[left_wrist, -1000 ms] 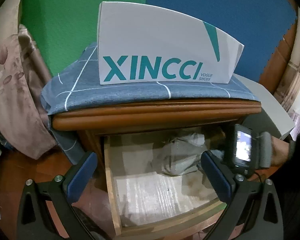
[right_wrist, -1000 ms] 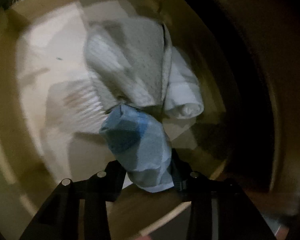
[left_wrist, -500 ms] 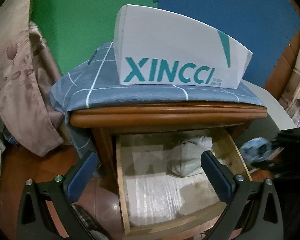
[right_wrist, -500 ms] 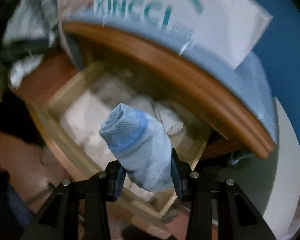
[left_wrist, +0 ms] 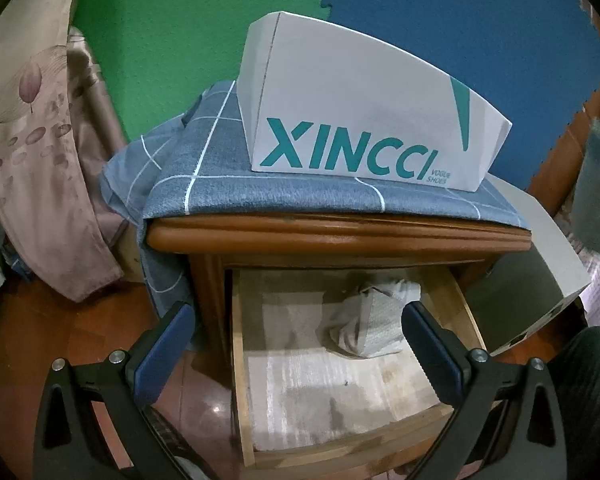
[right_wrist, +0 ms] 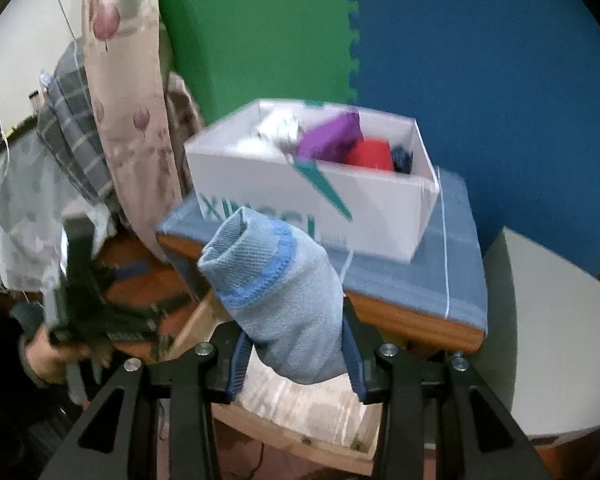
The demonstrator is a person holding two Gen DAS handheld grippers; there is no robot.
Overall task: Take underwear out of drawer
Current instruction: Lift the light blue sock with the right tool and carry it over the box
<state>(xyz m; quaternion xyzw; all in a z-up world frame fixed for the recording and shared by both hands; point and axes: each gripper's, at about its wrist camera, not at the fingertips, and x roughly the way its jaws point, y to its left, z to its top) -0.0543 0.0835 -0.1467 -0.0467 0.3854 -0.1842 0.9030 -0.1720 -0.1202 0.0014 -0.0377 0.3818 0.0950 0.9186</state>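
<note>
Behind everything stand the foam wall mats, green (left_wrist: 172, 40) and blue (left_wrist: 480, 40), well beyond both pairs of fingers. In front of them is the wooden nightstand (left_wrist: 332, 236), its top draped with a grey-blue checked cloth (left_wrist: 260, 196). A floral curtain (left_wrist: 32, 152) hangs off to the left of the left gripper's fingers.

On the cloth sits a white shoe box (left_wrist: 360, 120) lettered XINCCI; the right wrist view looks into its open top, where a purple thing (right_wrist: 332, 138), a red one (right_wrist: 370, 154) and some crumpled white stuff lie — blurred, so no more can be told. A pale grey box (right_wrist: 548, 320) stands beside the nightstand, to the right of the right gripper's fingers.

The drawer (left_wrist: 244, 360) is pulled open below and ahead of the left gripper (left_wrist: 300, 348). Its fingers are spread wide with nothing between them, framing the drawer. Inside, toward the right-hand finger, lies a bundle of grey-white rolled garments (left_wrist: 372, 324) on the pale drawer lining.

The right gripper (right_wrist: 296, 354) is raised above the drawer, in front of the nightstand top. Its fingers are clenched on the rolled light-blue underwear (right_wrist: 276, 292) — the roll sticks up and forward between them, its darker blue band near the far end. It is clear of the drawer, hanging in front of the shoe box.
</note>
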